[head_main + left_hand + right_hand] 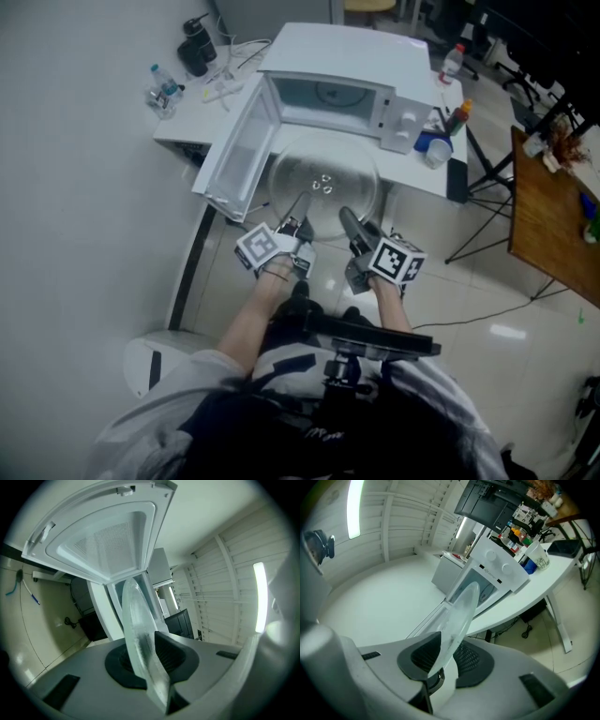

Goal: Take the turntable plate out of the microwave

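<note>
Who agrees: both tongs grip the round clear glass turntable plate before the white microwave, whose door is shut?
Wrong: the door of the white microwave stands open, per the head view. Both left tongs and right tongs do grip the round clear glass turntable plate before it.

Clear glass turntable plate level, outside white microwave, door swung open.

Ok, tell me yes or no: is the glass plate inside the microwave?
No, the glass plate hangs in front of the open microwave, with the left gripper and right gripper clamped on its near rim.
</note>
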The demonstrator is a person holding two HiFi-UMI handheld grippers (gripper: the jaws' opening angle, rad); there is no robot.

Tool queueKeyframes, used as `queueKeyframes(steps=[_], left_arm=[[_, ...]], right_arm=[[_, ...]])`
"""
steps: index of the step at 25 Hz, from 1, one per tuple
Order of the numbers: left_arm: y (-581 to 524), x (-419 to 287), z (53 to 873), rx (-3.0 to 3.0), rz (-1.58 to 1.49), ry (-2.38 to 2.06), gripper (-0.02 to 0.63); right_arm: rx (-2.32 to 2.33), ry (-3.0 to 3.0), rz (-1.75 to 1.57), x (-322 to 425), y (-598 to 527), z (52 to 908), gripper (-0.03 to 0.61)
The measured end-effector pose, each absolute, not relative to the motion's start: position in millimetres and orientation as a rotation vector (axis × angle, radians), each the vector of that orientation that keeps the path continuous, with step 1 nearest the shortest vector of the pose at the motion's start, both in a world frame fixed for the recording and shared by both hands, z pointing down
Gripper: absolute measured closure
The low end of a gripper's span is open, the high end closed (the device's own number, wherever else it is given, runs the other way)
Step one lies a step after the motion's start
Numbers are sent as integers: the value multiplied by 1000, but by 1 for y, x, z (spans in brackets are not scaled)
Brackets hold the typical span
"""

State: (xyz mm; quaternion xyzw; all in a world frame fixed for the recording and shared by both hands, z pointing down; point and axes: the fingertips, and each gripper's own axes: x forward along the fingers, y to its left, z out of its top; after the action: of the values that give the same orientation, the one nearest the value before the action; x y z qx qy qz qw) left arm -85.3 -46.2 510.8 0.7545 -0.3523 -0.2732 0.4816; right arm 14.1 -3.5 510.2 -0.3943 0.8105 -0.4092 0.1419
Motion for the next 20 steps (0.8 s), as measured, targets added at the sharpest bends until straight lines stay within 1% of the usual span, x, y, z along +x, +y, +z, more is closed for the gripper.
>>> queueKeyframes(steps=[5, 20], left_arm=[[-52, -76, 498, 1850, -714, -792, 569], [-55, -84, 493, 1874, -714, -781, 569]], right_arm=[[-1142, 2341, -1168, 18, -9, 510, 486], [-1147, 2338, -1163, 8, -11, 507, 486]])
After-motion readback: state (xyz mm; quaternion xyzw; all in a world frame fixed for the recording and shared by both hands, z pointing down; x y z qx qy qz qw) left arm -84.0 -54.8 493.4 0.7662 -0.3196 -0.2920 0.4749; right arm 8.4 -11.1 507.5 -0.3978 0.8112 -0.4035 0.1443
